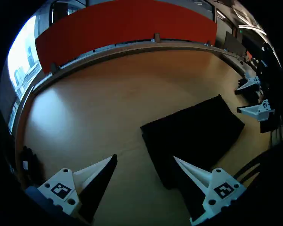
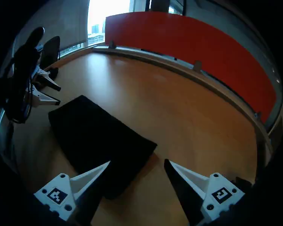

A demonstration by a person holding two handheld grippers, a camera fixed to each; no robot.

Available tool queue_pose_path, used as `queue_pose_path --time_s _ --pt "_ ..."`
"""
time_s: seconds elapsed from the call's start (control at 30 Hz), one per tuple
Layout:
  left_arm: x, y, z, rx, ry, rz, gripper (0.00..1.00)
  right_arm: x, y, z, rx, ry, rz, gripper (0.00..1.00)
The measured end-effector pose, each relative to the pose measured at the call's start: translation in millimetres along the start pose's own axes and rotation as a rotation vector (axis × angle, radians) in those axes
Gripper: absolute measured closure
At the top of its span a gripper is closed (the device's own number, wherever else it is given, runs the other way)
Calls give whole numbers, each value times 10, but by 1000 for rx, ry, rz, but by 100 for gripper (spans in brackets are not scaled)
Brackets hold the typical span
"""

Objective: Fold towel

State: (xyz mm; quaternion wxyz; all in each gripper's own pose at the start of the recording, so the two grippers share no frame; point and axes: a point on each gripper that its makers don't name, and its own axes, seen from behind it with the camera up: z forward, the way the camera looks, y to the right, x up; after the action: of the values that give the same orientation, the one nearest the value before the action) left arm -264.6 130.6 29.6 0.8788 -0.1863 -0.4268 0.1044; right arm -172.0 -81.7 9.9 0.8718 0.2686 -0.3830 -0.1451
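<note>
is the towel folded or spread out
Looks folded: the towel lies as a compact, thick-edged rectangle flat on the table.

Wooden tabletop (image 1: 103, 98) extends ahead of the left gripper (image 1: 145, 157); red partition (image 1: 122, 26) lines its far edge; daylight window (image 1: 24, 60) beyond, far left.

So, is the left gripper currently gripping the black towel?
No, the left gripper is open above the table, and the towel lies flat, ungripped.

One finger of my left tool (image 1: 145, 157) covers the near edge of the towel (image 1: 194, 132); a finger of my right tool (image 2: 137, 161) hides its near corner. The cloth is too dark for me to tell layers. A dark object (image 1: 28, 162) far left is too dim to identify.
</note>
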Motion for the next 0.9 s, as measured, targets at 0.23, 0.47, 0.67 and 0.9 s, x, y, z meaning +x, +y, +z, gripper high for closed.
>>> queue_pose_path --time_s 0.23,0.47,0.67,0.9 --pt "-113 37 -149 9 8 -17 1 -59 -114 -144 5 9 3 0" --pt "-254 104 -298 14 12 -43 1 -109 -221 -281 5 21 17 0" --pt "-385 173 -390 15 12 -78 1 -152 -293 -361 4 30 35 0" --pt "-487 183 -446 24 12 -105 1 -199 -329 -391 15 33 34 0"
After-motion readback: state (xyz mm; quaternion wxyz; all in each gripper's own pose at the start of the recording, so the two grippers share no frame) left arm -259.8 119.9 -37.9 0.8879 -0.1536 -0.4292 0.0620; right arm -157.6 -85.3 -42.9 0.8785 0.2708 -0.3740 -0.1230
